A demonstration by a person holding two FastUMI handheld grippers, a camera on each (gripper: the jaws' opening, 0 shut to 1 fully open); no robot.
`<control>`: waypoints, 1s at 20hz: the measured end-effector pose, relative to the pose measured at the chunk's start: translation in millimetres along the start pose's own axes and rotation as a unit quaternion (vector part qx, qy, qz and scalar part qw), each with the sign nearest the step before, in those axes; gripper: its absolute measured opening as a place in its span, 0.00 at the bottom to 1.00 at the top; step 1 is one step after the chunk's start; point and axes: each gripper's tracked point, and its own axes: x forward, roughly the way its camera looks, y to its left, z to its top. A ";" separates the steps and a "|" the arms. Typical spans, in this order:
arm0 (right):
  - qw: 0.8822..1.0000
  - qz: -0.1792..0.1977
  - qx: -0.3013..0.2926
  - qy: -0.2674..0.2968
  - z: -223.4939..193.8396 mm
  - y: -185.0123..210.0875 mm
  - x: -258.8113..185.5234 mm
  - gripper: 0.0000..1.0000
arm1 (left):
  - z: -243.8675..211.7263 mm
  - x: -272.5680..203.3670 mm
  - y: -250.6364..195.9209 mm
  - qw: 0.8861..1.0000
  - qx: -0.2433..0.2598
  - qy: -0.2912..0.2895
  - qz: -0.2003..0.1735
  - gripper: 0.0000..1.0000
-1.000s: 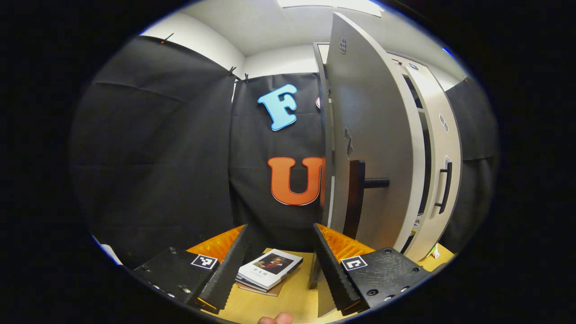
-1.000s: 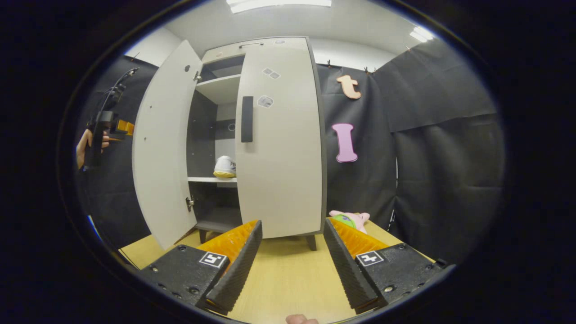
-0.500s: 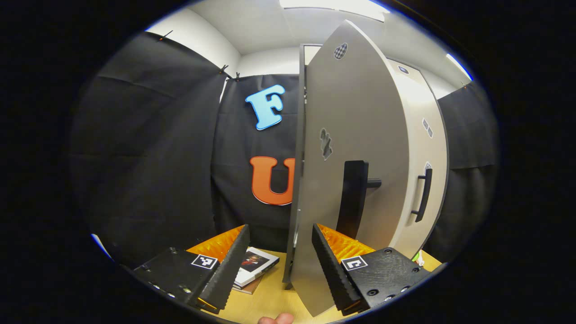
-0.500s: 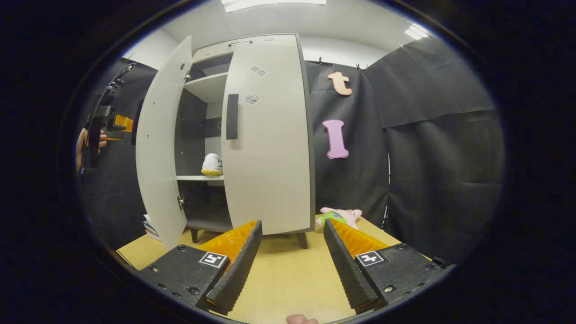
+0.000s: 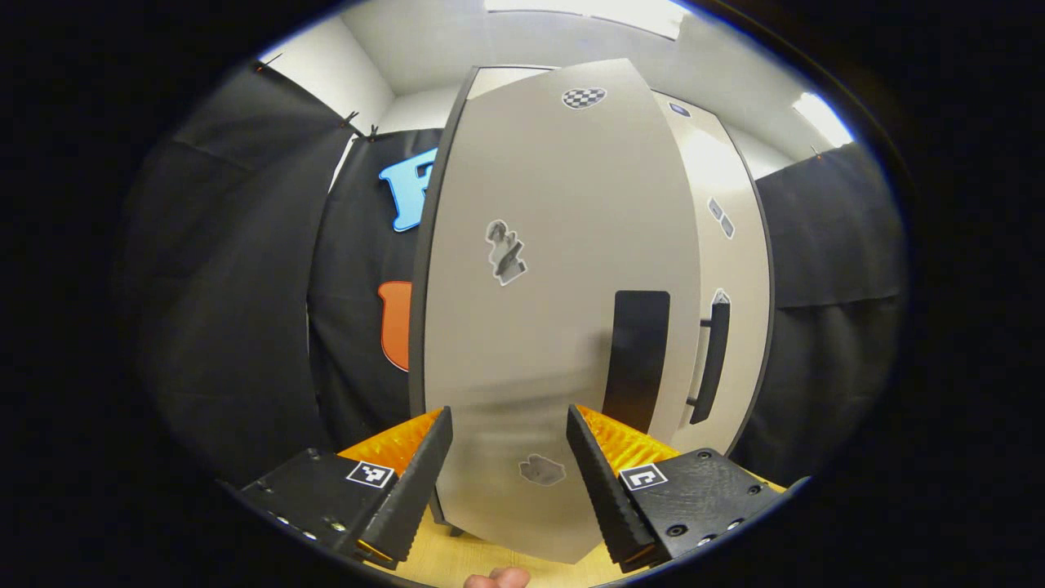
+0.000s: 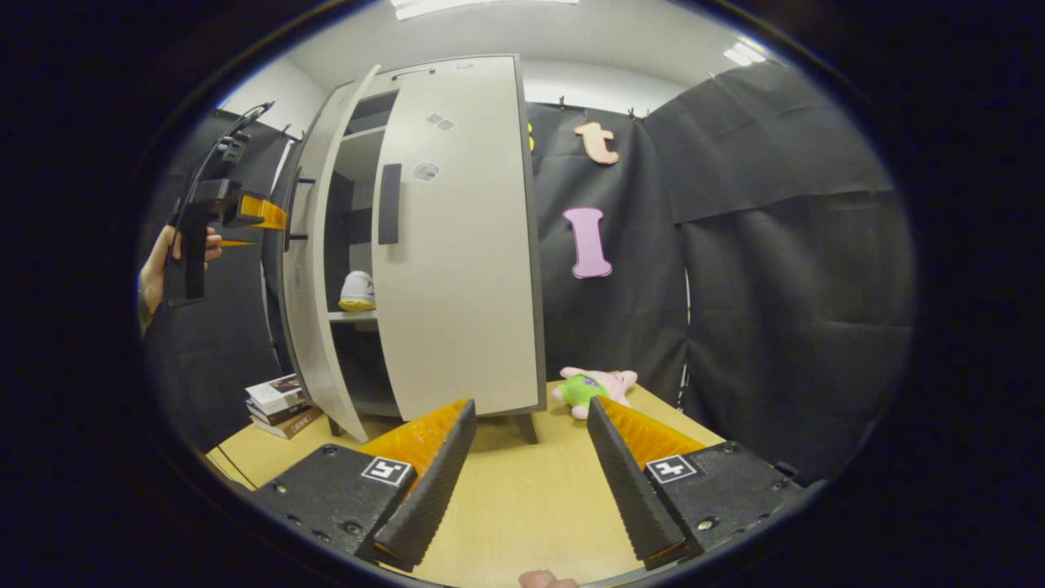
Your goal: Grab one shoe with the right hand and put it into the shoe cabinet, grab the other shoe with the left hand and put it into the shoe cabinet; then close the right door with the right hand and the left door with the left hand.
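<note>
Right gripper view gives us the clearest read on progress: a shoe (image 6: 357,291) sits on the middle shelf of the shoe cabinet (image 6: 457,73), seen through the gap between the doors; we cannot tell whether the second shoe lies beside it, since the right door (image 6: 465,245) hides most of the shelf. That right door looks flush with the cabinet front, so we judge its closing done. The left door (image 6: 314,269) stands partly open, angled out from its hinge side, with the left hand-held gripper (image 6: 253,214), held in a hand (image 6: 155,273), just beside its outer face; contact we cannot confirm. From the left gripper view, our left hand-held gripper (image 5: 506,482) has its fingers spread wide with nothing between them, and the left door (image 5: 563,269) fills the space just ahead, its dark handle (image 5: 637,351) off to the right. Our right hand-held gripper (image 6: 526,482) hangs above the counter (image 6: 522,506), fingers wide apart and holding nothing, well apart from the cabinet. Beside the cabinet lie a stack of books (image 6: 282,402) and a plush toy (image 6: 592,388). As we judge it, only the last step is left: pushing the left door fully shut.
</note>
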 end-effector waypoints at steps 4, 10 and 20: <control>1.000 -0.013 0.007 -0.001 -0.3 -13.1 1.8 0.85 | 8.8 -7.3 -2.9 1.000 0.006 -0.017 -0.002 0.84; 1.000 -0.005 0.013 -0.010 8.2 -4.8 -1.2 0.90 | 3.3 -51.2 -11.7 1.000 0.007 -0.027 -0.007 0.85; 0.999 0.029 -0.003 -0.030 22.3 28.9 -32.0 0.90 | -100.4 -146.4 -44.9 1.000 -0.006 0.000 -0.007 0.85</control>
